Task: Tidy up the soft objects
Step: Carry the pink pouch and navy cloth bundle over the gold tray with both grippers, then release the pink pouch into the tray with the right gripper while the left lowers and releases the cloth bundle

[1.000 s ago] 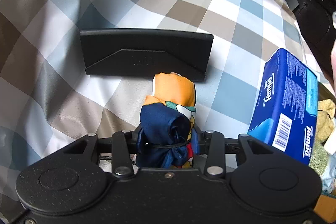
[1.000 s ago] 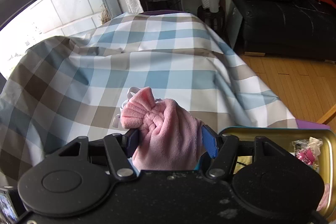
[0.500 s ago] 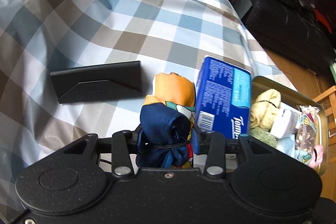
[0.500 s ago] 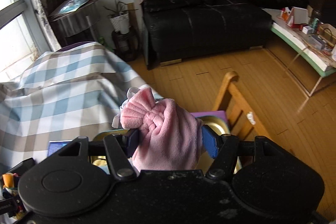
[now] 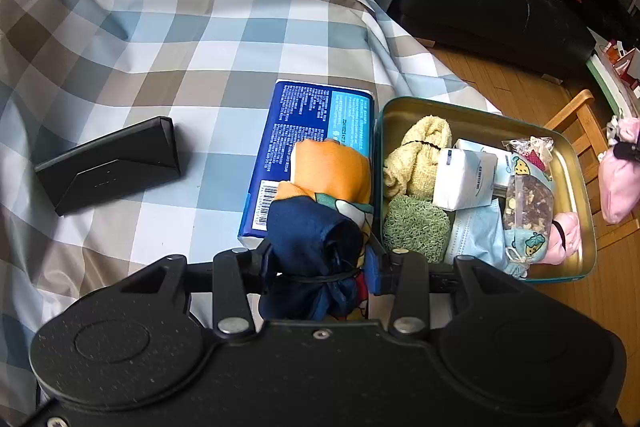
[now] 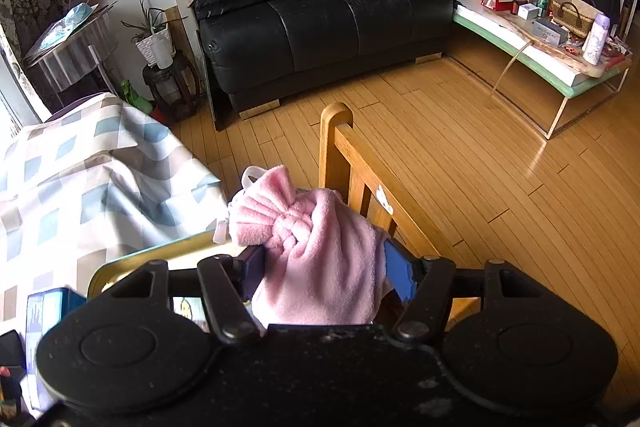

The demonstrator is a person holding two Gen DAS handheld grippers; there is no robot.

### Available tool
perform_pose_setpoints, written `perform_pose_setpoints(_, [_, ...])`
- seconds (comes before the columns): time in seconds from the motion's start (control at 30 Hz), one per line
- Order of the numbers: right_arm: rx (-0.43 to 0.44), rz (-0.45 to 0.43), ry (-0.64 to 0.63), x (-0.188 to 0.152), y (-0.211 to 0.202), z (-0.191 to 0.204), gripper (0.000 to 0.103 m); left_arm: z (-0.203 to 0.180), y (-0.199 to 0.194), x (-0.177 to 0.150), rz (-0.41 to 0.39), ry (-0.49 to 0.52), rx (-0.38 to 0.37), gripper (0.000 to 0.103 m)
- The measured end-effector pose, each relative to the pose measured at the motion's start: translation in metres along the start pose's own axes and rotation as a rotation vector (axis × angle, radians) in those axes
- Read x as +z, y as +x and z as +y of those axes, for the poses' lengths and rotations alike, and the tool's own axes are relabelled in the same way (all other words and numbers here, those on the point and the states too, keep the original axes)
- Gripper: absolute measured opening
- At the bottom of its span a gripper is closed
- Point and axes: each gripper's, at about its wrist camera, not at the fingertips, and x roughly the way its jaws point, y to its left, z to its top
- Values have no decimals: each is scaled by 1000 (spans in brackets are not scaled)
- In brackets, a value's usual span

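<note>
Meanwhile, the left gripper (image 5: 320, 263) clamps a navy-and-orange cloth bundle (image 5: 324, 211) above the blue tissue pack (image 5: 312, 123), just beside the crowded gold tin (image 5: 576, 163); the right gripper (image 6: 324, 267) clamps a pink fleece bundle (image 6: 316, 251), apparently past the tin's far edge.

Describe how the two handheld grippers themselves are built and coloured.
Both match: the left gripper and right gripper have matte black speckled bodies with two round embossed discs, black linkage arms with silver rivets, and blue finger pads. No cables, sleeves or hands show.
</note>
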Motion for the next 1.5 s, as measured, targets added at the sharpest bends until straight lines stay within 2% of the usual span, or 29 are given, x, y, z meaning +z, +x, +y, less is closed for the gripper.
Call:
perform_pose_setpoints(0.1, [-8, 4, -2, 4, 10, 7, 65, -3, 2, -2, 8, 10, 1, 41])
perform_pose_setpoints(0.23, [-61, -17, 15, 0, 15, 13, 69, -6, 6, -3, 19, 17, 6, 41])
perform_pose_setpoints(0.53, [-37, -41, 57, -53, 6, 24, 70, -18, 14, -6, 47, 36, 2, 41])
perform_pose_setpoints(0.63, [-75, -119, 63, -55, -9, 29, 72, -24, 15, -6, 51, 49, -3, 41])
perform_pose_setpoints(0.73, [-61, -148, 75, -58, -18, 28, 73, -29, 15, -1, 55, 49, -16, 41])
perform_pose_setpoints(1.07, [-103, -283, 74, -75, -31, 28, 77, -63, 36, 28, 108, 81, -124, 42])
perform_pose_setpoints(1.27, [-120, -240, 99, -75, -13, 24, 77, -91, 47, 52, 124, 125, -181, 42])
perform_pose_setpoints(1.5, [-120, -236, 123, -76, -4, 21, 77, -116, 59, 77, 117, 182, -182, 42])
